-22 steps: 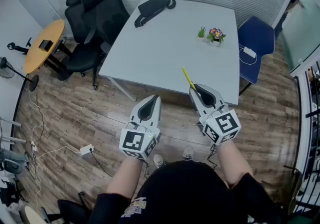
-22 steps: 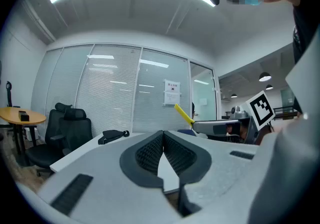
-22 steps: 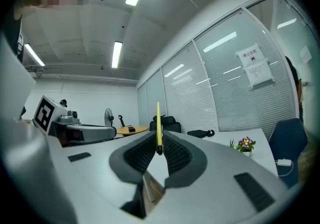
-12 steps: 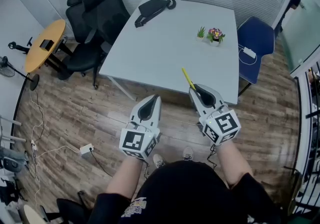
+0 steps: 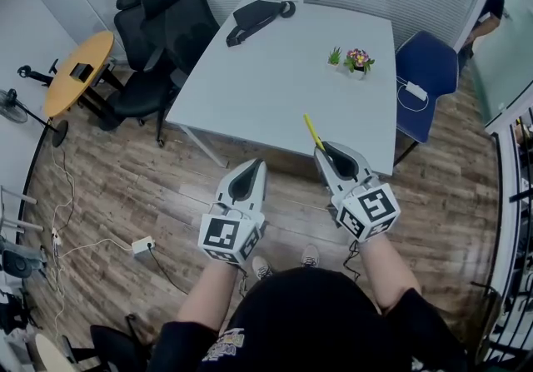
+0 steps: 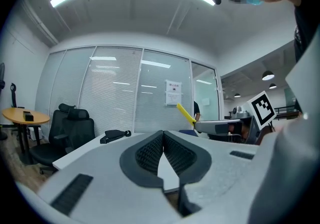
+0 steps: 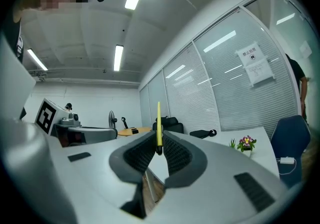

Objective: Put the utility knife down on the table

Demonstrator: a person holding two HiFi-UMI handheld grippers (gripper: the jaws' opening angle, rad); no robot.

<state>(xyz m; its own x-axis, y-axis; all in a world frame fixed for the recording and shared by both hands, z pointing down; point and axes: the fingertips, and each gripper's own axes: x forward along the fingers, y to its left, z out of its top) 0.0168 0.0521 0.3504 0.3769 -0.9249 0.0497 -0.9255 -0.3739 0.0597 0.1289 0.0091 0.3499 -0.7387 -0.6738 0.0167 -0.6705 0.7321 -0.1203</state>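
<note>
Two grippers are out in front of us, and the near edge of the table sits just ahead of both sets of fingertips. Our right gripper has its pads pinched on the yellow utility knife. The knife sticks out past the fingertips toward the table top, and in the right gripper view it stands on edge between the pads. Our left gripper has its fingers pressed together with nothing between them, level with the right one and well off to its side. To set the knife down cleanly, we reckon the right gripper should carry forward until the whole knife is over bare table beyond the fingertips. Then we would roll it so the knife lies flat rather than on edge, sink low and ease the fingers apart without a drop. The flower pots lie far ahead and a touch to the right of those fingertips, so we would stay short of them. Against half a second ago, hardly anything has changed: both grippers and the knife sit where they were, with only our head view nudged slightly.
</note>
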